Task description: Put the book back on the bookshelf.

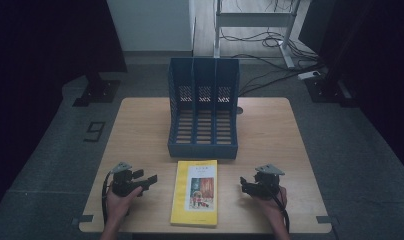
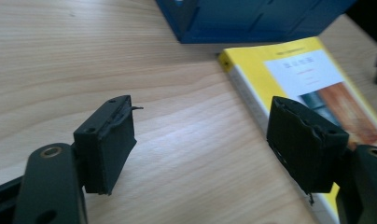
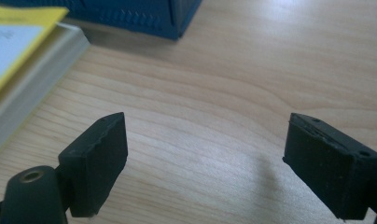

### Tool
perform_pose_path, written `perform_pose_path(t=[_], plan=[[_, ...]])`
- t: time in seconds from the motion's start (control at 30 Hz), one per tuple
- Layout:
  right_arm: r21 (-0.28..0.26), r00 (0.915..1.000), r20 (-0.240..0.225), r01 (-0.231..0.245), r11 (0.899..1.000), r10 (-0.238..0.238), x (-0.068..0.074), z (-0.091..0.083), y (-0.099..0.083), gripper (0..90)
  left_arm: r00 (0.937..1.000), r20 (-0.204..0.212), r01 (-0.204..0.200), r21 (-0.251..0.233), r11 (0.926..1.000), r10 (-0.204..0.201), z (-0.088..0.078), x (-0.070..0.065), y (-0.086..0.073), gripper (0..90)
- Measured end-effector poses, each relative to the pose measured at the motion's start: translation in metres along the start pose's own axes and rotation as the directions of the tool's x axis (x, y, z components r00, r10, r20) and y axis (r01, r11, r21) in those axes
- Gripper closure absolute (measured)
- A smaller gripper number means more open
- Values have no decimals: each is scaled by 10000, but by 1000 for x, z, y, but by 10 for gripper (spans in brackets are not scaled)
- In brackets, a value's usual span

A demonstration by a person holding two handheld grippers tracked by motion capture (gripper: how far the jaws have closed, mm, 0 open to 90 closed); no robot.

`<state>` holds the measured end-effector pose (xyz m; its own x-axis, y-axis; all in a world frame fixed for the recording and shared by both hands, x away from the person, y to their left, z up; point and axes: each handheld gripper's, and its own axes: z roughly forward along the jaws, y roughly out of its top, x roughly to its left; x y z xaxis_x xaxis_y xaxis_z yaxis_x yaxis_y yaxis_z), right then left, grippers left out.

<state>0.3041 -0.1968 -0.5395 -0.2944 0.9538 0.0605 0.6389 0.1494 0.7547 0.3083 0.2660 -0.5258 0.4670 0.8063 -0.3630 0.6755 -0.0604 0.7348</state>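
Nearest the camera, a thick yellow paperback book with a white cover panel lies flat at the wooden table's near edge, just in front of a blue plastic three-slot file rack, probably meant for one of its slots. The left gripper and right gripper flank the book, jaws pointing inward, spread wide and holding nothing, seemingly poised to clamp its long edges.

Book cover text too small to read; file rack cut off by top edge.
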Motion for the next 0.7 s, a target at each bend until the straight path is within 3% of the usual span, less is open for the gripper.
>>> perform_pose_path(t=[0.37, 0.7], plan=[[-621, 9986, -520, 33, 9981, -66, 14, -13, 8, 133, 9990, 268, -352, 134, 9993, 349, 6, -16, 1, 240], [-874, 9953, -956, 71, 9961, -155, 25, -17, 11, 139, 9968, 451, -671, 303, 9973, 657, 12, -28, 1, 240]])
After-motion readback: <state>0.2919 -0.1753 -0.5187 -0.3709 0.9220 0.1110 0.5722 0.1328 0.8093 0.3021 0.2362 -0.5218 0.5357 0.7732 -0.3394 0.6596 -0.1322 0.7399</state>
